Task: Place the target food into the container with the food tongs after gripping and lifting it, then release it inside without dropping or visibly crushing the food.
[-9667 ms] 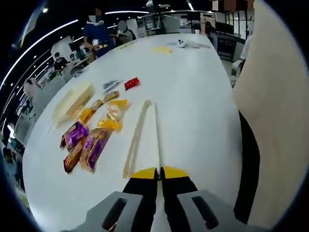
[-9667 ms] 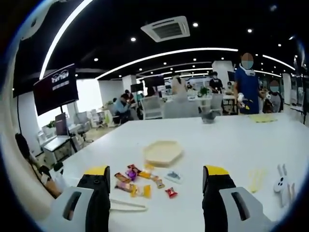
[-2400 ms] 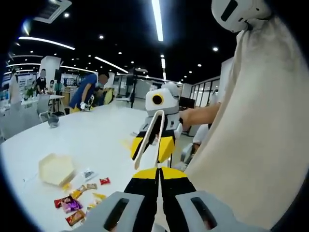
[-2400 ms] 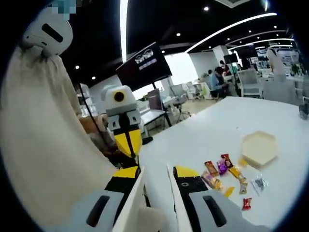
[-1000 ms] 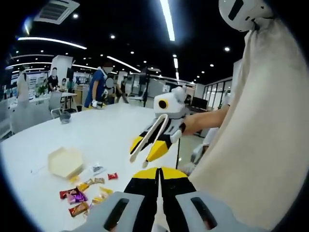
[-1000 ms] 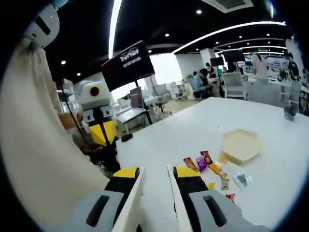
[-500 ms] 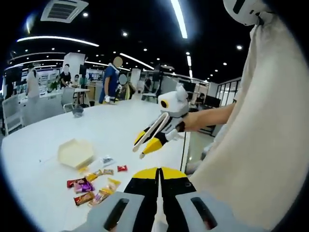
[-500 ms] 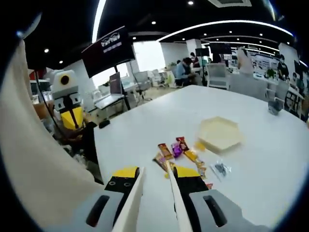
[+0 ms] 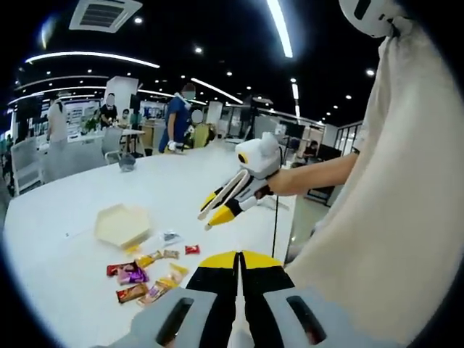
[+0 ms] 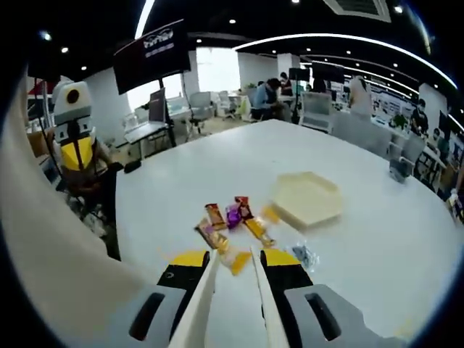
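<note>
The table has a smooth white top with a soft sheen that catches the ceiling lights. The hexagonal container looks like matt cream plastic. The snack wrappers are glossy foil (purple, orange, yellow). The tongs look like smooth pale plastic, and the sleeve is matt beige cloth.

Long ceiling strip lights and small round spots above my tools give the light, against a dark ceiling. They leave the white desk ahead of my right tool bright and evenly lit, with only faint shadows under what lies on it. A window far beyond it is blown out white. Both views bend strongly toward their edges; the far room and the cloth close beside my tools look soft.
</note>
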`<state>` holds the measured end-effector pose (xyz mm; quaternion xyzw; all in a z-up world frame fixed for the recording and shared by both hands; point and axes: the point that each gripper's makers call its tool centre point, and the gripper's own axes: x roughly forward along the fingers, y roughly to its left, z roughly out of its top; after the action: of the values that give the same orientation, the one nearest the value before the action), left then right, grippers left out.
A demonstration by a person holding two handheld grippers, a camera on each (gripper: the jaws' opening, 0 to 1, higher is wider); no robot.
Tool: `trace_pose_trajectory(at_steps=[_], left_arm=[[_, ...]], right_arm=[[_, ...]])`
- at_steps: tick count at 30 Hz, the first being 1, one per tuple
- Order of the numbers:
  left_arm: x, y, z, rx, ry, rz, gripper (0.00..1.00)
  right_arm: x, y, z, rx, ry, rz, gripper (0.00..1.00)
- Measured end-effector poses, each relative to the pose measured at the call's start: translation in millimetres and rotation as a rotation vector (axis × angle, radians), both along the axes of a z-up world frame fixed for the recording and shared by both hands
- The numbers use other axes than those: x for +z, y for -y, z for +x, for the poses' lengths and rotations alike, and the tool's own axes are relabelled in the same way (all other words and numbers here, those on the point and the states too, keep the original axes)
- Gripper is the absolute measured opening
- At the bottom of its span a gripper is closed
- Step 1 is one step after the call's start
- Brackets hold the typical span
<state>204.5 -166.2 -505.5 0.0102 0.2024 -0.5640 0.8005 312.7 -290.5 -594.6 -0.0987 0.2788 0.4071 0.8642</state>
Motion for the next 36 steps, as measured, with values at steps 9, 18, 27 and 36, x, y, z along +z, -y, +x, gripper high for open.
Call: trace_pose_trajectory(at_steps=[9, 18, 27, 36], left_arm=[[-5.3, 0.2, 10.7, 0.030, 0.013, 0.024, 0.00], [-17.0, -9.7, 24.7, 0.080, 0.051, 0.070, 0.00], [-24.6, -16.7, 30.6, 0.109, 0.067, 0.097, 0.07], [-28.6, -22.9, 34.0, 0.143, 0.080, 0.125, 0.16]], right_arm=[[-3.5, 2.0, 8.3, 0.009, 0.009, -0.036, 0.28], [-3.6, 2.7, 22.2, 0.014, 0.017, -0.051, 0.28], [-6.1, 1.9, 34.8, 0.014, 0.023, -0.070, 0.28], [-16.7, 7.1, 49.4, 0.019, 0.034, -0.139, 0.28]])
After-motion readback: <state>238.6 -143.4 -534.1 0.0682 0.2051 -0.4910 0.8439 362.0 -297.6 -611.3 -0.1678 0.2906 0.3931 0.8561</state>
